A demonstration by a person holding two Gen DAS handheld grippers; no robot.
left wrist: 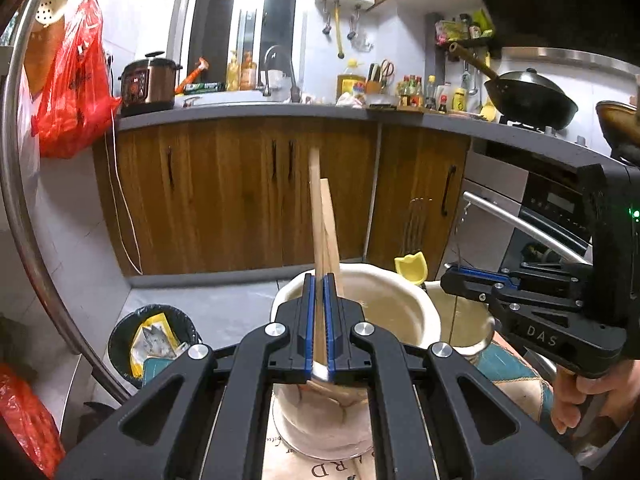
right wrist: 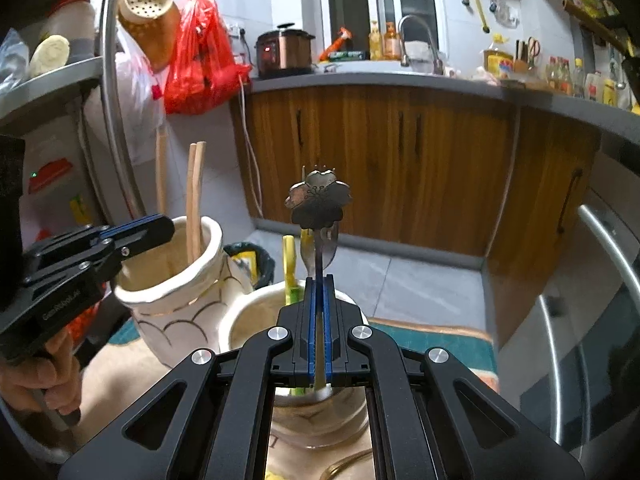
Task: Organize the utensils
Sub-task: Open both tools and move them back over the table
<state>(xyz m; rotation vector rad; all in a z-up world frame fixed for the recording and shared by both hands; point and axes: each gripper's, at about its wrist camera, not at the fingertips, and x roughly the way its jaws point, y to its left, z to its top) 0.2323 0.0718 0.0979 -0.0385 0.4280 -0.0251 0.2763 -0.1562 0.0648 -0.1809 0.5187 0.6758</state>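
Note:
My left gripper is shut on wooden chopsticks that stand upright over a cream ceramic holder. In the right wrist view that same holder shows at left with chopsticks in it and the left gripper at its rim. My right gripper is shut on a metal utensil with a flower-shaped end, held upright above a second cream holder. A fork and a yellow-green utensil stand in that holder. The right gripper also shows at right in the left wrist view.
A patterned cloth covers the table under the holders. A black trash bin sits on the floor. Wooden cabinets and a grey counter lie ahead. An oven with a steel handle is at right, a red bag at left.

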